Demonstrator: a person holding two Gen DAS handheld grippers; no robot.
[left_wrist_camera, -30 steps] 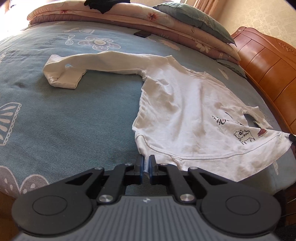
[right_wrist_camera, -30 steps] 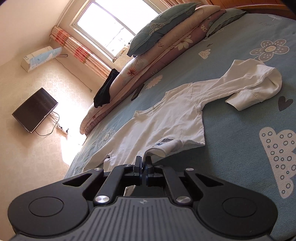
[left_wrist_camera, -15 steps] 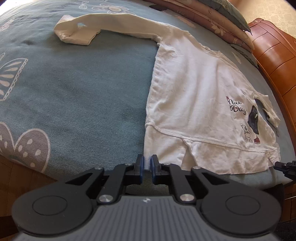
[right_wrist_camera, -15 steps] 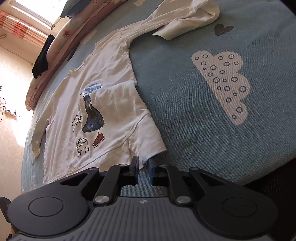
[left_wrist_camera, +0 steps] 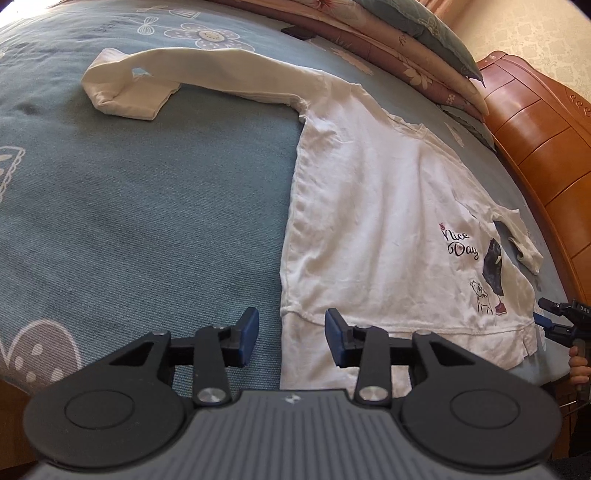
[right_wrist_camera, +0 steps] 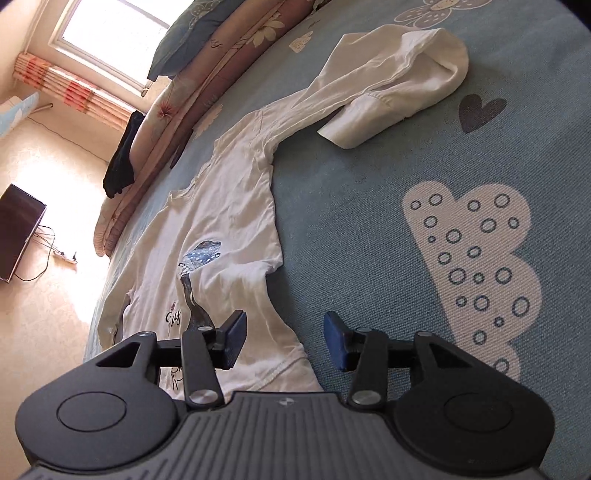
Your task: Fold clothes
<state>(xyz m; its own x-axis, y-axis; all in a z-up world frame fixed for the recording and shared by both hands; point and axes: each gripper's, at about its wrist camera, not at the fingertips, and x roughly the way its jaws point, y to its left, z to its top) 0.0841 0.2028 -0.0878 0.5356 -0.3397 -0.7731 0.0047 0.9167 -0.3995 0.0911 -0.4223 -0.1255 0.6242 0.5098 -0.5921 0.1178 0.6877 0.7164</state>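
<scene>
Hovering low over the bed's near edge, the left gripper [left_wrist_camera: 291, 336] has its jaws opening, blue pads spread, with one bottom corner of the white long-sleeve shirt [left_wrist_camera: 373, 221] lying in the gap between them but not pinched. Same deal on the other side: the right gripper [right_wrist_camera: 283, 341] is opening too, pads apart, and the shirt's other hem corner sits loose on the bedspread between its fingers.

The shirt itself is lying front-up on the blue-grey patterned bedspread [left_wrist_camera: 129, 221], mostly flat, hem toward the grippers. There's a "Nice Day" print [left_wrist_camera: 461, 245] with a little cartoon figure near the hem. One long sleeve [left_wrist_camera: 155, 85] stretches out sideways and its cuff end is doubled back under itself. The other sleeve is crumpled beside the body near the wooden bed frame [left_wrist_camera: 546, 140].

Further back, a folded floral quilt [right_wrist_camera: 192, 99] and a teal pillow [right_wrist_camera: 195, 40] run along the far side, with a dark garment [right_wrist_camera: 120, 162] draped on the quilt. Past that, the right wrist view catches a window [right_wrist_camera: 114, 33] and a TV [right_wrist_camera: 18, 232].
</scene>
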